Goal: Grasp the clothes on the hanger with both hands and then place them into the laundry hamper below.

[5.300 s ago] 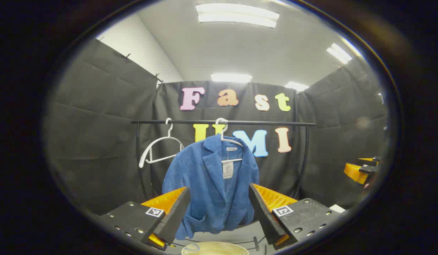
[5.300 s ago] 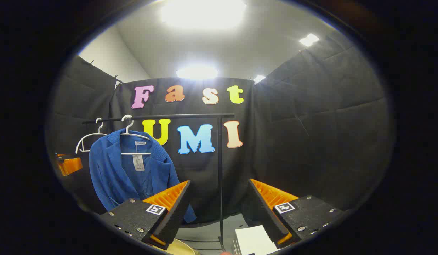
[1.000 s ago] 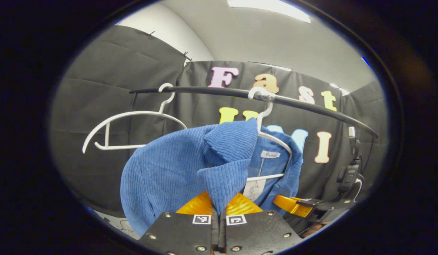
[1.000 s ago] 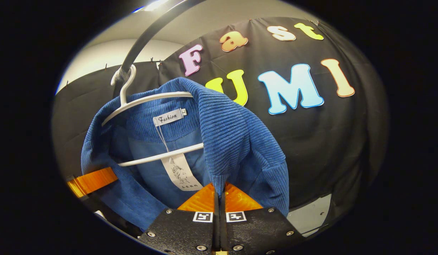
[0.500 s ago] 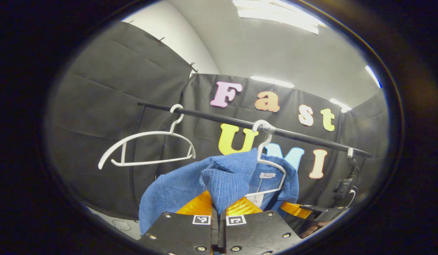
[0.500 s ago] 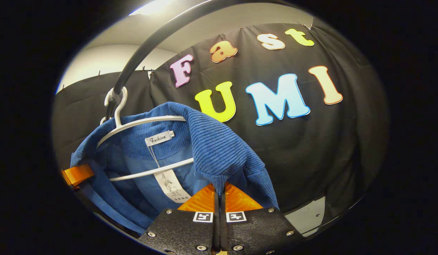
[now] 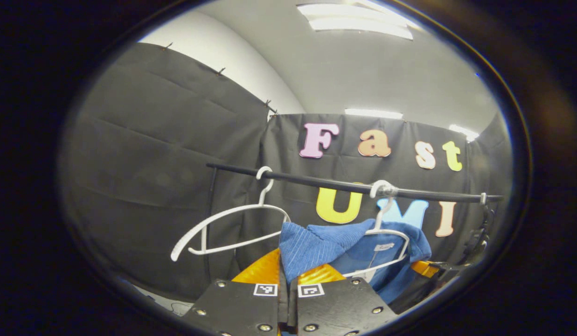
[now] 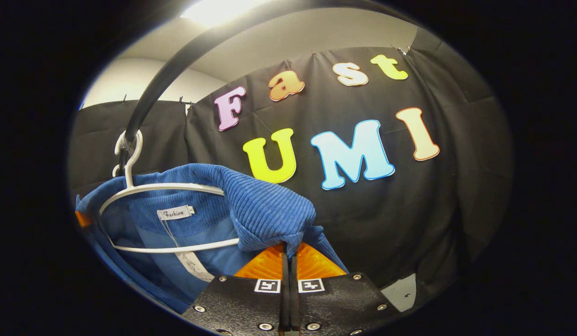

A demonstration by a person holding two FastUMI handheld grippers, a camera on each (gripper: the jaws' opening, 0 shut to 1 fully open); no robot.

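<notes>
Both claws pressed together, each pinching a fold of the blue jacket [image 7: 316, 249]. Left claw [image 7: 287, 275] at bottom centre of the left gripper view, biting the ribbed lapel fold directly ahead of it; right claw [image 8: 288, 254] at bottom centre of the right gripper view, clamped on the opposite shoulder fold, jacket bunching just above the tips.

Jacket not yet free: collar draped over the white hanger [image 8: 162, 189], whose hook rides the black rail [image 7: 344, 185] in the middle of the left gripper view. Hanger's long axis roughly level, running left to right between the two grips; fabric lying above and inward from each claw. Second hanger [image 7: 227, 224], bare, left of centre on the same rail.

Key relation for the coming move, as a judgement: shoulders must slide off the hanger's ends before any drop, so pull toward the holder and outward, then down. Equal reach for both grips. Hamper's position cannot be told from here.
</notes>
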